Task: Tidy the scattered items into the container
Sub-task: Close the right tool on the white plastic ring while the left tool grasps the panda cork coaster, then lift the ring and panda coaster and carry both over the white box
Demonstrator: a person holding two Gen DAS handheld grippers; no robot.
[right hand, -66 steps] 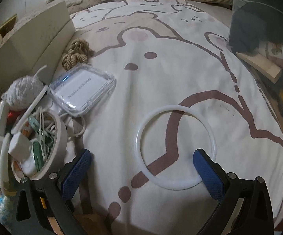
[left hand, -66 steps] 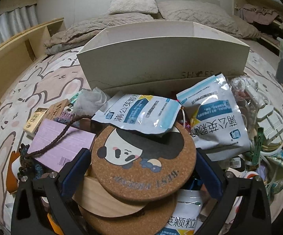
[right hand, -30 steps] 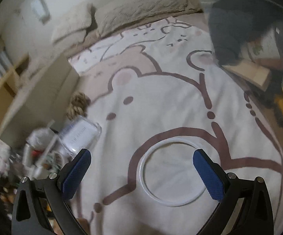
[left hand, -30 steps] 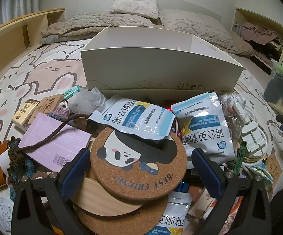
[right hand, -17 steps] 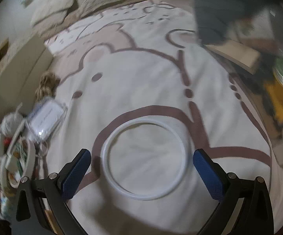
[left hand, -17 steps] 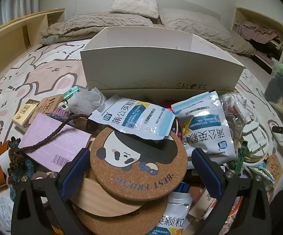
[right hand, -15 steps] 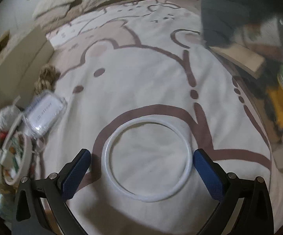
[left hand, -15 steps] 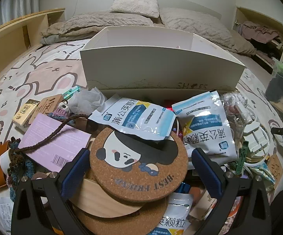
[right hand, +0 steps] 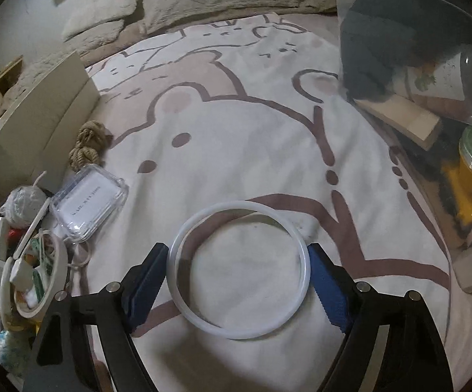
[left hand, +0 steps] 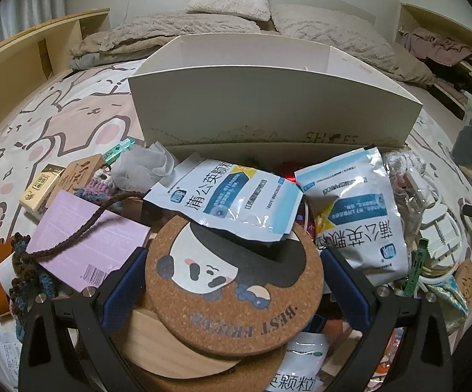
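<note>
In the right wrist view a white plastic ring (right hand: 183, 238) lies on the bear-print bedspread. My right gripper (right hand: 236, 254) straddles it with its jaws closing, and both blue pads touch the ring's outer rim. In the left wrist view my left gripper (left hand: 234, 258) stands wide open over a pile of items, one jaw on each side of a round cork coaster (left hand: 236, 297) with a panda print. A blue-and-white pouch (left hand: 226, 199) overlaps the coaster's far edge. Behind the pile stands the white open box (left hand: 268, 111), whose side wall (right hand: 40, 124) shows in the right wrist view.
The pile holds a second pouch (left hand: 360, 219), a pink booklet (left hand: 82, 241), a brown cord (left hand: 72, 228) and small boxes (left hand: 40, 189). A clear plastic case (right hand: 89, 202), a twine knot (right hand: 87, 147) and a tape roll (right hand: 46, 281) lie left of the ring. Dark clutter (right hand: 399, 32) lines the right edge.
My right gripper has dropped toward the white ring and narrowed from wide open until its pads meet the ring's rim. The left gripper and the pile look the same.
</note>
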